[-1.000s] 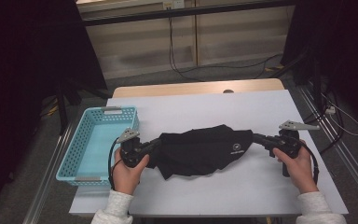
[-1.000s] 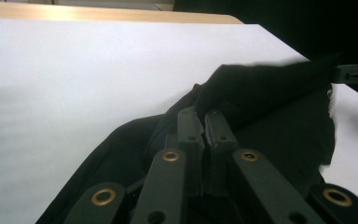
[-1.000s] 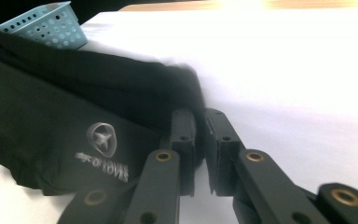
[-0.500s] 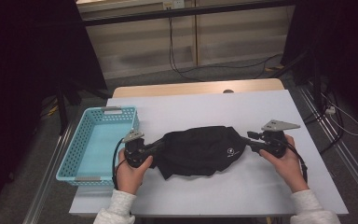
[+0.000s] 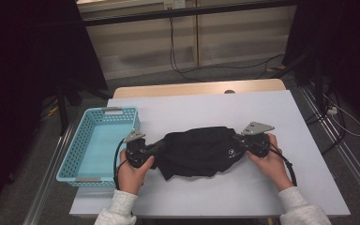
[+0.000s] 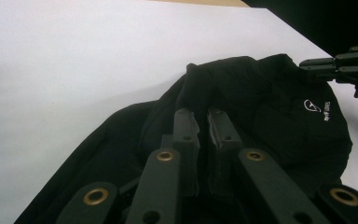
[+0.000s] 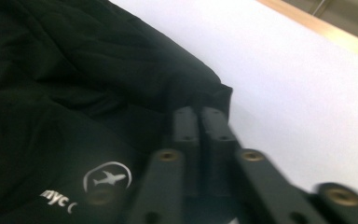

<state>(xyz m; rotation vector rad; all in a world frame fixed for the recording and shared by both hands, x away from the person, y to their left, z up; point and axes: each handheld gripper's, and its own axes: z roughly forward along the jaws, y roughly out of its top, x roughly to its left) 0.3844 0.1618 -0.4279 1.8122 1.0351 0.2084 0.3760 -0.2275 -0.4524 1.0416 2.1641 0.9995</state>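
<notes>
A black garment (image 5: 199, 150) with a small white aeroplane logo (image 7: 107, 178) lies bunched across the middle of the white table (image 5: 192, 112). My left gripper (image 5: 163, 146) is at its left end, jaws shut on a fold of the black cloth (image 6: 270, 116), fingertips (image 6: 186, 122) pressed together over it. My right gripper (image 5: 237, 139) is at the garment's right end. Its jaws have just been closing and now pinch the cloth's edge (image 7: 214, 93). The right gripper (image 6: 307, 65) also appears far off in the left gripper view.
A light blue perforated basket (image 5: 72, 150) stands at the table's left edge, beside my left hand. A wooden strip (image 5: 197, 88) runs along the table's far side. Dark stands and cables are on the floor beyond.
My right gripper moved left along the table toward the garment's right end, and the garment's stretched right part has bunched inward. The left gripper stayed where it was.
</notes>
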